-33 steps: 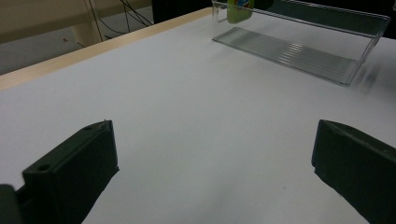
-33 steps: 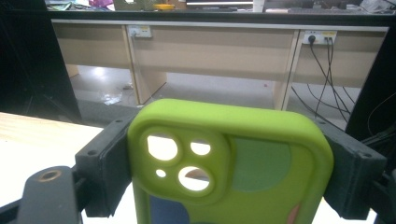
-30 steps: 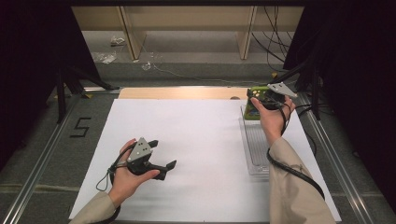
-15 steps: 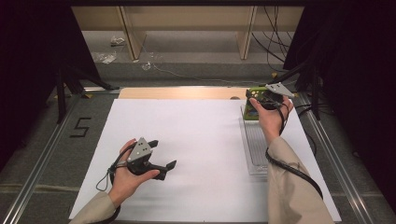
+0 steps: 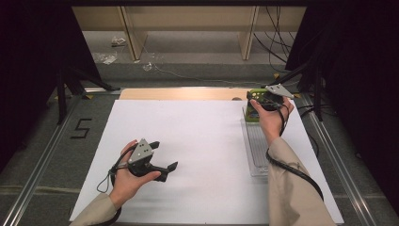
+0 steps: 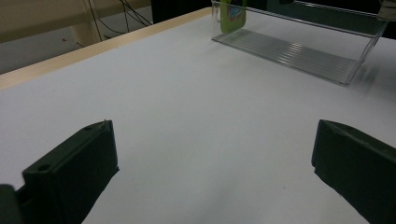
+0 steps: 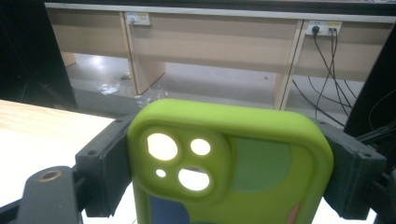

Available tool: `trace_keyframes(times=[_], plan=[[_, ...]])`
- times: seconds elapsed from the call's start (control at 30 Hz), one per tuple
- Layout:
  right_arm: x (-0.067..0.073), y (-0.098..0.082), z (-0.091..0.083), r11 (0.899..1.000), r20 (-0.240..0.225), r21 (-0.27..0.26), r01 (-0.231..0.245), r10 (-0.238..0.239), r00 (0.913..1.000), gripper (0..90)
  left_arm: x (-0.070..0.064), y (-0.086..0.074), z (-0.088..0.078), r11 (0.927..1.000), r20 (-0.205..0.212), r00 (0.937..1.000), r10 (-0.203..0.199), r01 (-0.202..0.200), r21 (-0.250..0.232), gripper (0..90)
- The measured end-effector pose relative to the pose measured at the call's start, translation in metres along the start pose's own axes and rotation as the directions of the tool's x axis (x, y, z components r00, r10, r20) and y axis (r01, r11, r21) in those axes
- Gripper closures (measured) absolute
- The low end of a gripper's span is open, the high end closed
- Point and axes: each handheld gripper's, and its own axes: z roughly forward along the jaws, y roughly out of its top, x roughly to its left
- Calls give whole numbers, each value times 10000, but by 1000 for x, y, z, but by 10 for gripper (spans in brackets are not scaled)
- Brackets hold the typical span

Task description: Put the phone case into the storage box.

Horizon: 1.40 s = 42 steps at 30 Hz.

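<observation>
Lime-green phone case (image 7: pixel 231 161) stands upright, pinched by its side edges between the jaws of the right gripper (image 5: pixel 264 100), which the outstretched right arm holds over the far end of the clear tray (image 5: pixel 256 141). Nearer, the left hand (image 5: pixel 129 176) rests on the white table (image 5: pixel 197 136), the left gripper (image 5: pixel 162 169) pointing toward the tray with jaws spread wide on nothing.

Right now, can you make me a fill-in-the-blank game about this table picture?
1. The right gripper is shut on a phone case coloured ____.
2. The left gripper has its jaws ____, with nothing between them.
3. The clear tray lies on the ____ side of the white table.

Missing words: green; open; right
</observation>
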Motion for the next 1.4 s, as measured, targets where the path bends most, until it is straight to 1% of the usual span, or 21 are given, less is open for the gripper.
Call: trace_keyframes(times=[0.23, 0.43, 0.73, 0.9, 1.13, 1.4], plan=[[-1, -3, 3, 9999, 10, -15, 106, -106, 9999, 173, 0, 0, 0, 10000, 13, 10000, 24, -24, 14, 0], [-1, -5, 6, 10000, 42, 24, 88, -89, 10000, 173, 0, 0, 0, 10000, 22, 10000, 6, -7, 18, 0], [-2, -5, 8, 10000, 46, 18, 60, -60, 10000, 172, 0, 0, 0, 10000, 17, 10000, 26, -26, 15, 0], [-1, -5, 10, 9999, 21, 31, 164, -164, 9999, 170, 0, 0, 1, 10000, 21, 10000, 35, -35, 21, 0], [-2, -5, 12, 10000, 99, 17, 86, -86, 9999, 167, 0, 0, 1, 10000, 30, 10000, 8, -8, 12, 0], [-1, -5, 14, 9999, 186, 0, 110, -110, 9998, 165, 0, 0, 1, 10000, 43, 10000, 13, -13, 22, 0]])
